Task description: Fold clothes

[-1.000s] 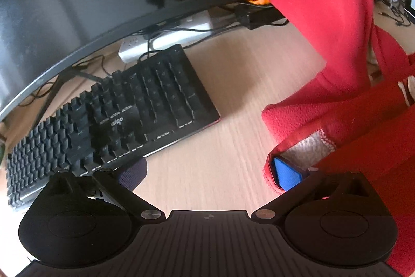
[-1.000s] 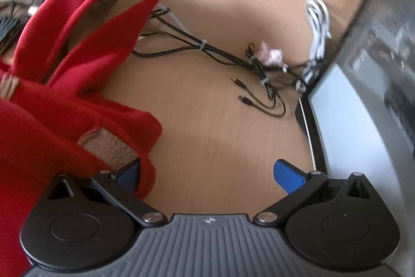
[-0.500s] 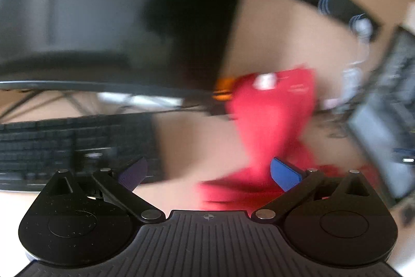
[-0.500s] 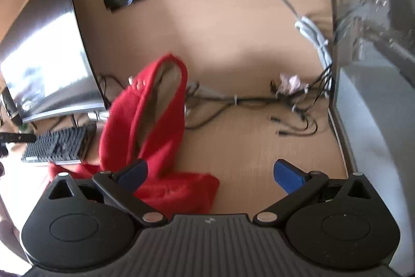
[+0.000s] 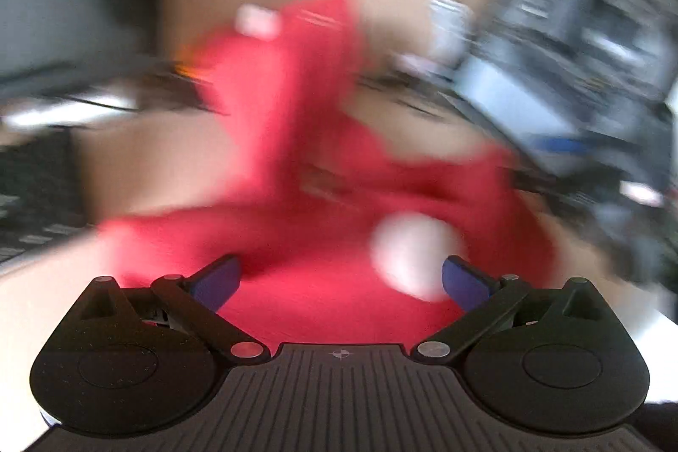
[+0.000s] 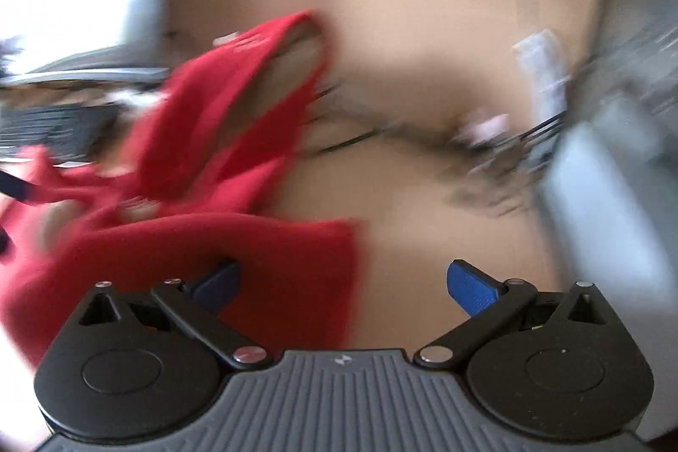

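Both views are badly blurred. The red garment (image 5: 296, 164) lies spread on the wooden worktop (image 6: 423, 231), one part rising up behind the rest. The left gripper (image 5: 339, 278) has its jaws wide, with red cloth showing between them and nothing gripped. The right gripper (image 6: 343, 282) also has wide jaws, its left fingertip (image 6: 220, 280) over the garment's edge, its right over bare worktop. Tangled cables (image 6: 479, 155) lie beyond.

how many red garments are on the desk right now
1: a red garment spread across the wooden desk, ahead of both open grippers. Motion blur could hide more.
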Tool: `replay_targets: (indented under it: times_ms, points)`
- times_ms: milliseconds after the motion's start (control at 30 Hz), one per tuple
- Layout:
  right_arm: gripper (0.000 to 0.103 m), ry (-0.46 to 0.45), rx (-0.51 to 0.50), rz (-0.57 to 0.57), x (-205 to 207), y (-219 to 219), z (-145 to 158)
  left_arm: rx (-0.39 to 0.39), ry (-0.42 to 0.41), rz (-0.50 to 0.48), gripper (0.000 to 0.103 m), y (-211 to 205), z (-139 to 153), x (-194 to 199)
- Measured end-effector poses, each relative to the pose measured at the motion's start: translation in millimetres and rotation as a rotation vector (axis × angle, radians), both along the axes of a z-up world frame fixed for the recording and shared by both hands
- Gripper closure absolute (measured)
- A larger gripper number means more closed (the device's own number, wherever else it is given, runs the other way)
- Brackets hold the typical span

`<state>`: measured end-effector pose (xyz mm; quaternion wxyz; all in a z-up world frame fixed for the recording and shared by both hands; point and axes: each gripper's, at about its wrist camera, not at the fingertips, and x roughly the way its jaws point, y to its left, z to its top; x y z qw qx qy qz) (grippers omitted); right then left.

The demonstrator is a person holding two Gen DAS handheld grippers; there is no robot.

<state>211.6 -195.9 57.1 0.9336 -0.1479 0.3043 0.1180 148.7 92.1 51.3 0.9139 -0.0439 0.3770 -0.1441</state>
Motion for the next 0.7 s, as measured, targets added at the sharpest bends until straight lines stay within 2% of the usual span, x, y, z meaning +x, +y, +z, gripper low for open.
replay_targets:
  times_ms: [33,100,200,300,333,367,400,433,567,633,700]
  points:
    - [0.000,-0.013,-0.045,-0.055,1.6,-1.9,-2.5,0.005,-0.006,0.049,0.000,4.8,2.3,0.1]
    - [0.000,0.013,-0.017,-0.081,2.1,-11.6,-2.0,-0.002,-0.024,0.131,0.000,12.4,9.4,-2.3]
    - [0.000,0.051,0.060,-0.062,-2.5,-20.6,2.9,-0.080,-0.091,0.083,0.000,-2.4,31.5,-22.2]
    - [0.000,0.062,0.092,-0.059,-7.0,-23.6,5.7,-0.097,-0.111,-0.015,0.001,-35.5,34.8,-43.1]
    - [0.000,0.069,0.109,-0.056,-6.8,-24.5,5.6,-0.076,-0.098,-0.042,0.005,-46.1,30.3,-46.0]
    - [0.000,0.075,0.126,-0.053,-6.6,-25.3,5.5,-0.039,-0.089,-0.067,0.023,-59.2,24.1,-46.2]
    - [0.000,0.079,0.142,-0.051,-7.3,-25.3,4.9,-0.003,-0.082,-0.082,0.032,-70.1,17.2,-44.9]
    - [0.000,0.079,0.152,-0.047,-8.6,-23.8,3.4,0.031,-0.077,-0.082,0.034,-77.8,9.3,-41.3]
    - [0.000,0.087,0.168,-0.033,-12.0,-18.8,-2.2,0.125,-0.059,-0.045,0.027,-96.3,-19.2,-24.6]
    - [0.000,0.095,0.177,-0.031,-14.2,-18.4,-5.6,0.114,-0.041,-0.016,0.028,-93.7,-26.2,-20.2]
    - [0.000,0.102,0.182,-0.031,-15.9,-18.6,-9.2,0.084,-0.036,0.004,0.032,-88.7,-26.1,-19.7]
